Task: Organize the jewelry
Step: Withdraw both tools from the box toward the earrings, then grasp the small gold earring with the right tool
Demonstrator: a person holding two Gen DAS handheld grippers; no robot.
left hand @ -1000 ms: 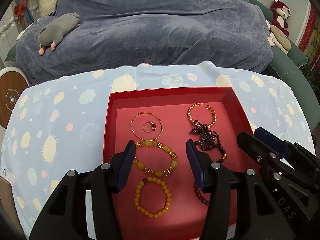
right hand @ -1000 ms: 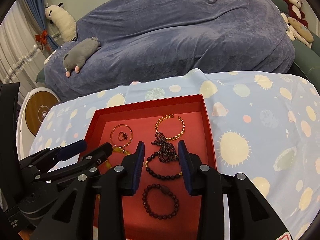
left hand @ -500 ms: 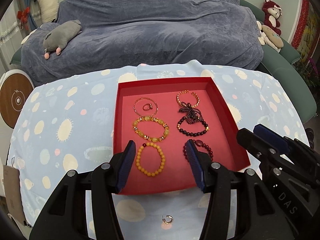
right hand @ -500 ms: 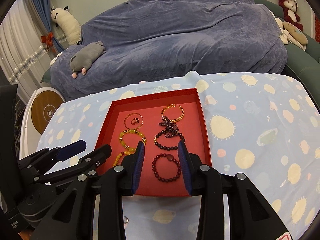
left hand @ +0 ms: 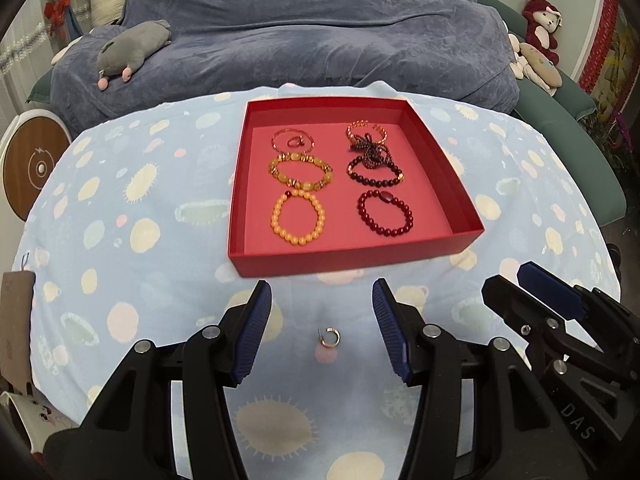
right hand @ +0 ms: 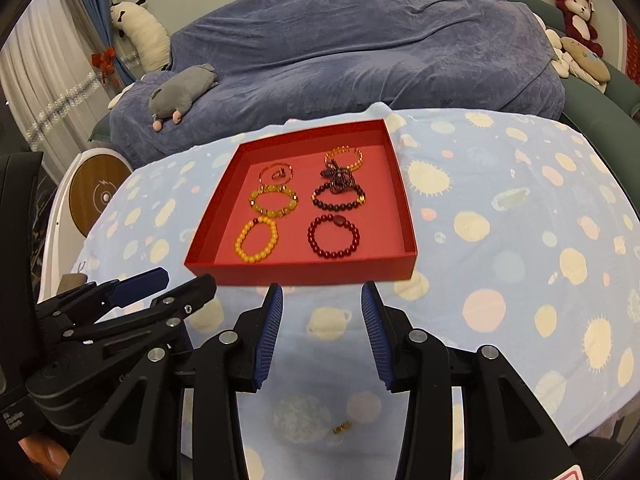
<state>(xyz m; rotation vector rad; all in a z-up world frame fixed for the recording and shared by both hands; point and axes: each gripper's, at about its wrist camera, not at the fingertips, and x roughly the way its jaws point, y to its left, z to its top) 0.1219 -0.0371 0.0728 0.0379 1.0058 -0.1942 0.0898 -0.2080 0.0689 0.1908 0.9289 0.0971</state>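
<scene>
A red tray [left hand: 352, 258] [right hand: 304, 272] sits on the table and holds several bracelets: yellow bead ones [left hand: 298, 216] on the left, dark red ones [left hand: 384, 213] on the right, and a small ring [left hand: 295, 142] at the back. A small gold hoop earring [left hand: 330, 337] lies on the cloth in front of the tray, between my left gripper's open fingers. My left gripper [left hand: 320, 336] is open and empty above it. My right gripper [right hand: 322, 332] is open and empty, with the earring [right hand: 342, 427] on the cloth below it.
The table is covered by a light blue cloth with planet prints [left hand: 140, 240]. Behind it is a sofa under a blue-grey cover [left hand: 312, 40] with plush toys [left hand: 132, 48]. A round wooden-faced device [left hand: 34, 168] stands at the left.
Both grippers have pulled back from over the tray toward the table's near side. The tray now lies ahead of the fingertips and the earring on the cloth has come into view.
</scene>
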